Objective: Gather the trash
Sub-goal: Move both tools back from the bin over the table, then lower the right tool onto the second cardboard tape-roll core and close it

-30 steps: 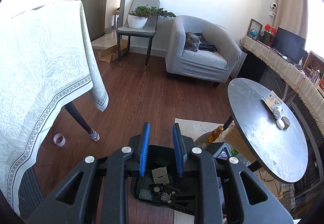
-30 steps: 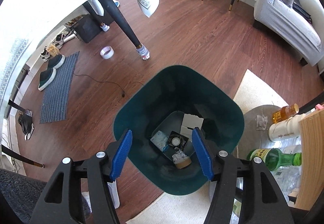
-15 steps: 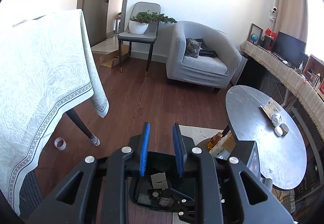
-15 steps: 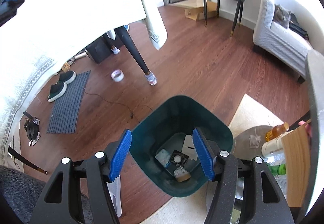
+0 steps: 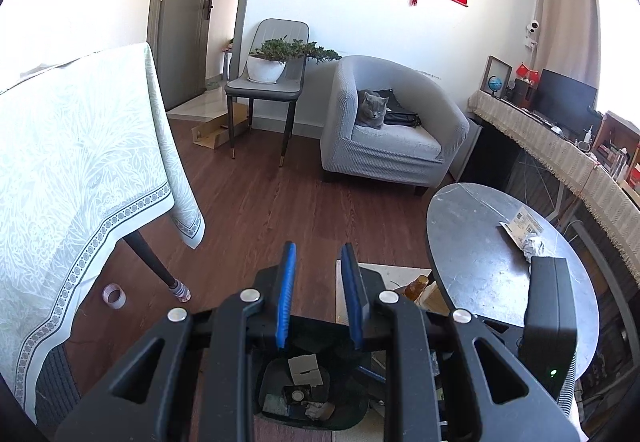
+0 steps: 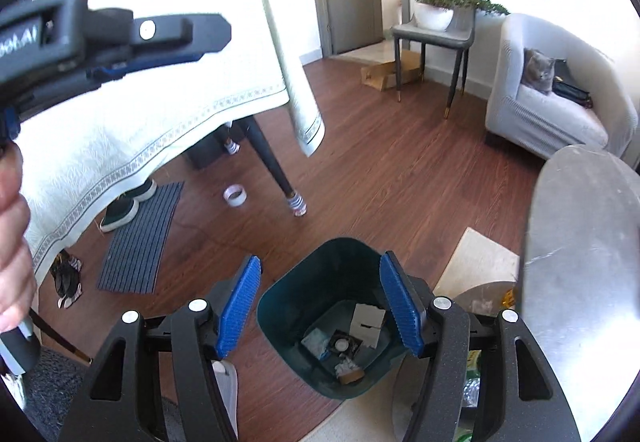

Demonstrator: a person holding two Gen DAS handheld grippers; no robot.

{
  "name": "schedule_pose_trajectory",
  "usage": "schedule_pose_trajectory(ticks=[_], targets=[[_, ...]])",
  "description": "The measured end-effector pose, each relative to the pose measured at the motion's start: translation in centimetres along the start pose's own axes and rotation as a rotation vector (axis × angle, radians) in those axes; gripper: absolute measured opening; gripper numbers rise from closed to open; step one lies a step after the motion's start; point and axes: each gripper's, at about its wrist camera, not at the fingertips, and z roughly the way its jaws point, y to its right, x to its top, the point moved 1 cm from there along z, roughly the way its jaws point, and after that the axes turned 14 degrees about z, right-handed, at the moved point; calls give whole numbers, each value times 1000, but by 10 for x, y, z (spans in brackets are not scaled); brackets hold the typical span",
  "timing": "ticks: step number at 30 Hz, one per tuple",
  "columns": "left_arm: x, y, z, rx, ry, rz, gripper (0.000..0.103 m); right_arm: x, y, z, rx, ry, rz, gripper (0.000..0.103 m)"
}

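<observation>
A dark green bin [image 6: 288, 294] stands on the wood floor with a white card, a small black box and crumpled scraps inside. My right gripper [image 6: 320, 258] hovers well above its rim. Its jaws are closing, wide apart with nothing between them. My left gripper [image 5: 318, 246] also hangs over the bin [image 5: 267, 378], its blue pads a narrow gap apart and holding nothing. A hand holds it at the upper left of the right wrist view. A paper slip [image 5: 522, 224] and crumpled foil [image 5: 534, 244] lie on the round grey table [image 5: 472, 242].
A table with a pale cloth [image 5: 80, 182] stands to the left, and a tape roll [image 6: 235, 195] lies by its leg. Bottles [image 5: 416, 286] sit on a rug beside the round table. A mat with shoes [image 6: 140, 238], a chair with a plant [image 5: 266, 90] and an armchair with a cat [image 5: 372, 110] lie beyond.
My right gripper has risen and tipped up, so the bin looks smaller and lower and the left gripper came into its view. The left view shifted slightly; a black housing now shows at its right.
</observation>
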Motion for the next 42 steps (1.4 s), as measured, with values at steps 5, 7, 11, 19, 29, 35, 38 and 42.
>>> schedule_pose_trajectory(ticks=[5, 7, 11, 19, 29, 35, 38, 42], targets=[[4, 11, 2, -6, 7, 8, 25, 5, 13, -21, -18, 62, 14, 56], [5, 15, 3, -9, 8, 11, 25, 6, 17, -29, -24, 87, 19, 55], [9, 25, 6, -21, 11, 18, 25, 6, 28, -46, -37, 129, 34, 54], [12, 54, 16, -50, 6, 53, 25, 1, 62, -72, -86, 164, 73, 54], [13, 94, 36, -109, -16, 70, 32, -12, 120, -101, -164, 191, 152, 54], [14, 135, 50, -158, -37, 106, 34, -24, 162, -124, -239, 205, 193, 54], [14, 157, 58, -183, -49, 137, 36, -28, 187, -137, -267, 216, 222, 54], [14, 183, 66, -212, -57, 173, 37, -33, 219, -155, -305, 229, 271, 54]])
